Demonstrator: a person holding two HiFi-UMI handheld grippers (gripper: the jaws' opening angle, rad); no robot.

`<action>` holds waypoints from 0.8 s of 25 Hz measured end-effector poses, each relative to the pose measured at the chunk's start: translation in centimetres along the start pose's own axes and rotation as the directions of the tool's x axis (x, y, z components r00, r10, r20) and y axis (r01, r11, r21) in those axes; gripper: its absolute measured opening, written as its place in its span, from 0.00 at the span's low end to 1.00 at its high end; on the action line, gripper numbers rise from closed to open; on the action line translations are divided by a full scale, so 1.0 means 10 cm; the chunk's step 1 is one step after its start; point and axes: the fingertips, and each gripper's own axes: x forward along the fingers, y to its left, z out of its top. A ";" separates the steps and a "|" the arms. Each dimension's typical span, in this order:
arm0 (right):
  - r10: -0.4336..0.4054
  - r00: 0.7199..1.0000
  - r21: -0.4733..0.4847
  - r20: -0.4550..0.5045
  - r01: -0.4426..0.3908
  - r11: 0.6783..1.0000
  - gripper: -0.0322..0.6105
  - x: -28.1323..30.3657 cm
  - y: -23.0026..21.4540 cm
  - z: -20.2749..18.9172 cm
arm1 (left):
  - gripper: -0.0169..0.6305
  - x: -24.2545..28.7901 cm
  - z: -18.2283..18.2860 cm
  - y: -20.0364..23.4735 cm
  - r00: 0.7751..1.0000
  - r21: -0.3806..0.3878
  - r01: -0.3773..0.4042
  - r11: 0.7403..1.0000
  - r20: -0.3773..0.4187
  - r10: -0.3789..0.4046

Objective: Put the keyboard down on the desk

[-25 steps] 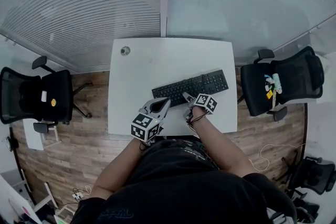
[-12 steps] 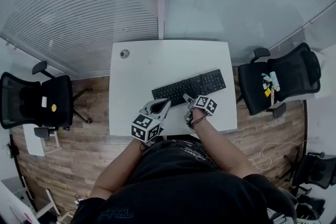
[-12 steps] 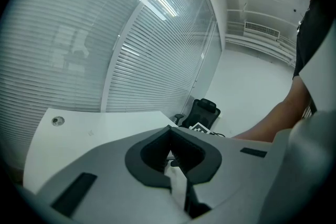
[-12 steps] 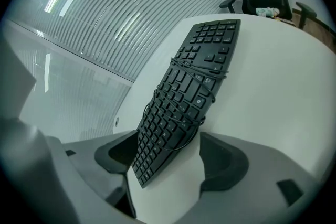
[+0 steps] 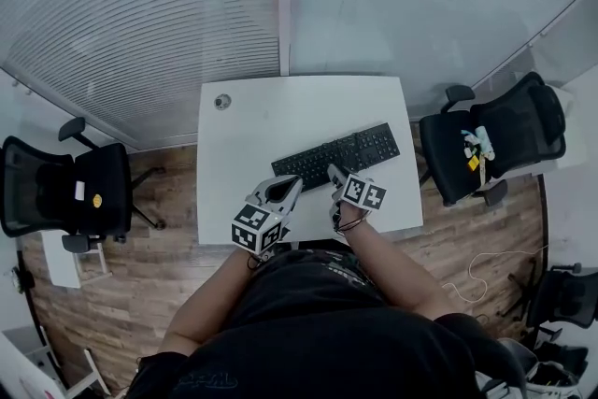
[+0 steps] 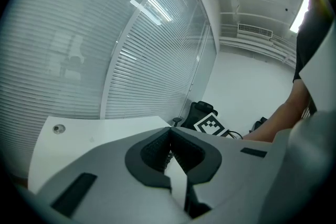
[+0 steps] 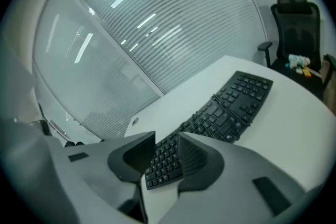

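Right gripper has backed off a touch toward me since a second ago; keyboard hasn't shifted. The jaws are closing but apart, gripping nothing. The right gripper view shows the keyboard's left-end keys through the gap, pads clear of them. Left gripper is clenched and empty at the desk's near edge. Only its own view shows the pads meeting, plus the right gripper's marker cube. Keyboard lies flat on the desk, angled, centre to right. Beyond it: cable grommet at the far left corner, then the blinds wall. Only the head view shows the left chair.
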 end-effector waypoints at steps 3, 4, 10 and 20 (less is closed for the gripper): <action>0.048 0.997 -0.092 0.063 -0.042 0.995 0.19 -0.17 0.30 0.12 | 0.05 -0.10 0.07 0.01 0.999 0.020 -0.001 1.000 0.033 0.001; 0.073 0.994 -0.119 0.079 -0.063 0.991 0.17 -0.23 0.40 0.15 | 0.05 -0.12 0.10 0.01 0.999 0.026 -0.001 1.000 0.044 0.000; 0.235 0.962 -0.387 0.140 -0.165 0.907 0.10 -0.66 1.14 0.22 | 0.05 -0.29 0.22 0.00 0.997 0.058 0.004 0.998 0.078 -0.008; 0.401 0.899 -0.641 0.173 -0.206 0.739 0.09 -1.25 1.95 0.16 | 0.05 -0.54 0.36 -0.05 0.992 0.087 0.012 0.996 0.125 -0.023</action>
